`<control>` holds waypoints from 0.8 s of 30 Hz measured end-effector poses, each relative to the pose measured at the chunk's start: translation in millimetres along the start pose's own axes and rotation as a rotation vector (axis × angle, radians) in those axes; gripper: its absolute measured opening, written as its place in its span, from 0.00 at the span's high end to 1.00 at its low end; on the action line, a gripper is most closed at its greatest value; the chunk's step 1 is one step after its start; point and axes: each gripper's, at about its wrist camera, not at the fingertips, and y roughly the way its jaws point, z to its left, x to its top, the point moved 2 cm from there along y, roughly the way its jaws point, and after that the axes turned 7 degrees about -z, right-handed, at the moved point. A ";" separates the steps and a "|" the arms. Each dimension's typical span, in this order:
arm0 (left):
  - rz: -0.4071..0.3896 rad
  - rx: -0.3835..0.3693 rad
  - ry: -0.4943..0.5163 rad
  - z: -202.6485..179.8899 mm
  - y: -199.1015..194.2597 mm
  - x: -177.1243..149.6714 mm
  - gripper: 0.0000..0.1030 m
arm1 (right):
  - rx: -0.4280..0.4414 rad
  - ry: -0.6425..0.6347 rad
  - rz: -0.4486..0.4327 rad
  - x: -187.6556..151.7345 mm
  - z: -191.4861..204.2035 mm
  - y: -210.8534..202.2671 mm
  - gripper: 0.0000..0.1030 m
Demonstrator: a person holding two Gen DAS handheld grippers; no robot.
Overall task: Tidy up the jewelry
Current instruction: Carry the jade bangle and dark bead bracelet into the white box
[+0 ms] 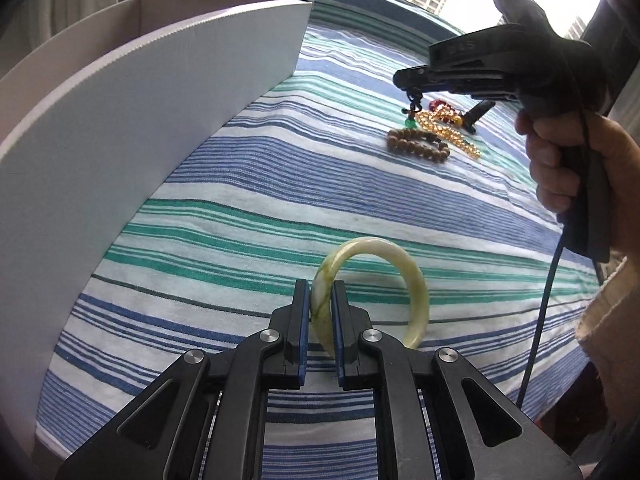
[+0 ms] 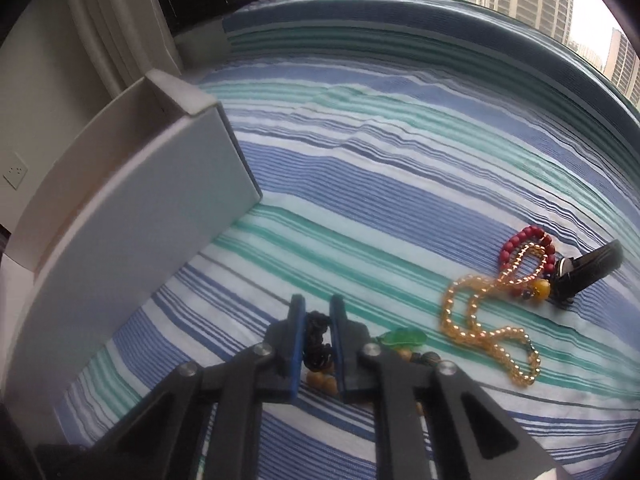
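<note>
My left gripper (image 1: 321,292) is shut on a pale green jade bangle (image 1: 380,250) and holds it upright above the striped cloth. My right gripper (image 2: 318,308) is shut on the black knotted cord (image 2: 316,340) of a pendant with a green stone (image 2: 402,338); in the left wrist view it (image 1: 414,94) hangs over the jewelry pile with the cord dangling. On the cloth lie a yellow bead necklace (image 2: 480,320), a red bead bracelet (image 2: 524,240) and a brown wooden bead bracelet (image 1: 416,146). A white open box (image 1: 140,120) stands at the left, also in the right wrist view (image 2: 140,208).
A black clip-like object (image 2: 588,268) lies beside the red beads. The blue, green and white striped cloth (image 2: 380,160) covers the surface up to a window ledge. A curtain and wall socket (image 2: 16,172) are at far left.
</note>
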 end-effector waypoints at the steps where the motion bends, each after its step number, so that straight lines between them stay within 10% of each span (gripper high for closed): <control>1: -0.010 -0.007 -0.003 -0.7 -5.9 2.6 0.92 | 0.011 -0.001 -0.018 2.7 0.0 -10.7 0.88; 14: -0.229 -0.097 -0.110 30.8 -133.8 65.7 0.92 | 0.159 -0.132 -0.214 40.6 66.5 -124.9 0.88; 24: -0.368 0.109 -0.245 141.3 -204.4 92.3 0.92 | 0.371 -0.192 -0.227 76.5 182.4 -129.7 0.88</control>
